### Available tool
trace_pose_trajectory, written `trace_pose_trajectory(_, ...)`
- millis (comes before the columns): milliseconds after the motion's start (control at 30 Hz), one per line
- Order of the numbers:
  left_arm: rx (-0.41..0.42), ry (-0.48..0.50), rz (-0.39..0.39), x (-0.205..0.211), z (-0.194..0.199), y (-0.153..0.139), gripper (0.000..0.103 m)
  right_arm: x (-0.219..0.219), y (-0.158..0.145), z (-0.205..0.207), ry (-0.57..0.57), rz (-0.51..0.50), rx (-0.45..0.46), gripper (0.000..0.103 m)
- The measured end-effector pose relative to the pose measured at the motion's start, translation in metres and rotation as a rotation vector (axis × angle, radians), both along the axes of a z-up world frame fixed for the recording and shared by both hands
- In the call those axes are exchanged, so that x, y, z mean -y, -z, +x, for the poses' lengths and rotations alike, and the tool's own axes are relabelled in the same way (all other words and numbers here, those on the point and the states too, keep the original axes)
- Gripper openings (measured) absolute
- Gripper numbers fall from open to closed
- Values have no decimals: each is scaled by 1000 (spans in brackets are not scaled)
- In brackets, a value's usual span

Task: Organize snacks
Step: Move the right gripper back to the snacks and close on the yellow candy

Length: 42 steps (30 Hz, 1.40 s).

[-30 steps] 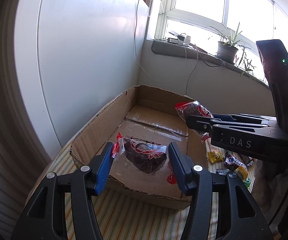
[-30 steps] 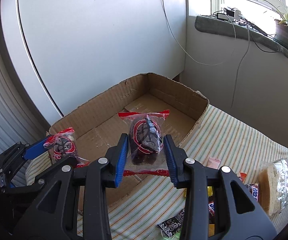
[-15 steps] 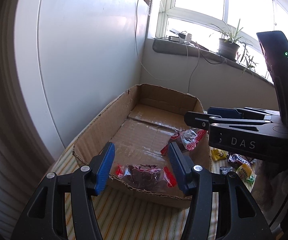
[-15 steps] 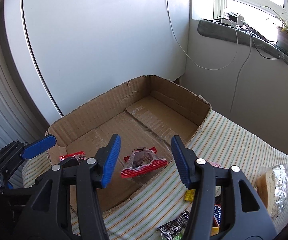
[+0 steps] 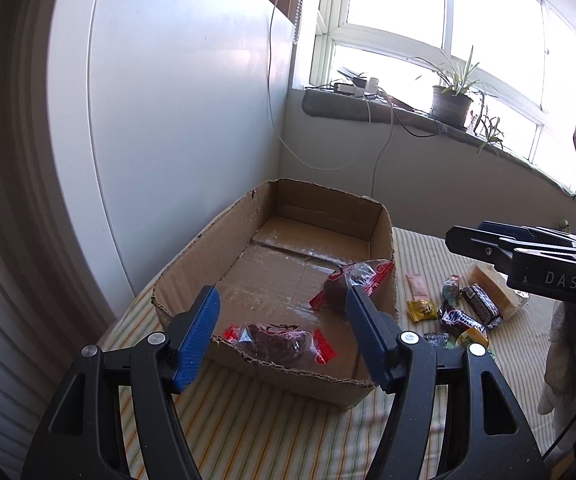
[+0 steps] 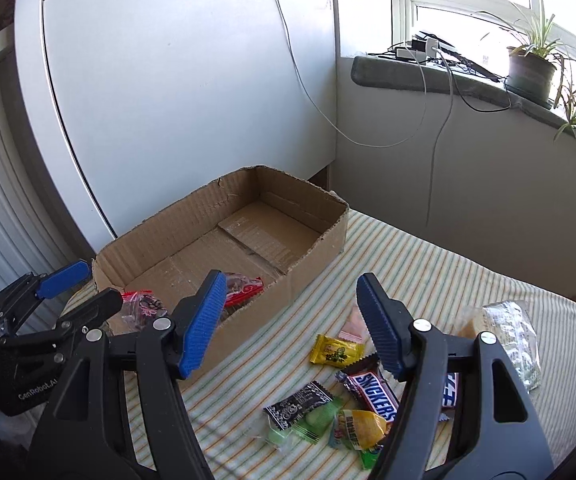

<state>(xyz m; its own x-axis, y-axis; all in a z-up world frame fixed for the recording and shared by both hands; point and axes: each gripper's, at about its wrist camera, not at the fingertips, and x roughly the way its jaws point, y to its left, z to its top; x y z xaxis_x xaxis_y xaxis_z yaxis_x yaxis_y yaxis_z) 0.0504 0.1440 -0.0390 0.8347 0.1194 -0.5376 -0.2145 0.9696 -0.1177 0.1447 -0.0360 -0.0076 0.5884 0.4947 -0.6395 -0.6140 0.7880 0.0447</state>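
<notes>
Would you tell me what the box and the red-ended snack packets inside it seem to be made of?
The box looks like plain brown corrugated cardboard: matte, fluted ragged edges. The snack packets look like thin clear plastic film with red ends: glossy, crinkled, dark contents showing through.

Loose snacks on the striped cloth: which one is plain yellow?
The small yellow packet nearest the cardboard box, just above the Snickers bar; its neighbours are brown, black, green or pink.
</notes>
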Motion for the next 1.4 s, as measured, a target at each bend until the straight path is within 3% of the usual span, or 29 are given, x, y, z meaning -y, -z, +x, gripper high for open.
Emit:
trace_pose_trajectory(267, 4, 48, -8, 25, -4, 0, 65, 54, 8, -9, 65, -24, -12, 70)
trace_pose_trajectory(533, -10, 151, -20, 60, -6, 3, 62, 83, 24, -12, 53, -48, -51, 70)
trace_pose_trajectory(867, -114, 299, -54, 107, 2, 35, 50, 70, 57, -21, -93, -135, -98, 44)
trace_pose_trajectory(1033, -148, 312, -53, 112, 11, 45, 49, 68, 69, -5, -116, -117, -155, 38)
trace_pose_trajectory(1400, -194, 336, -34, 116, 25, 58, 49, 69, 79, 7, -161, -87, -218, 38)
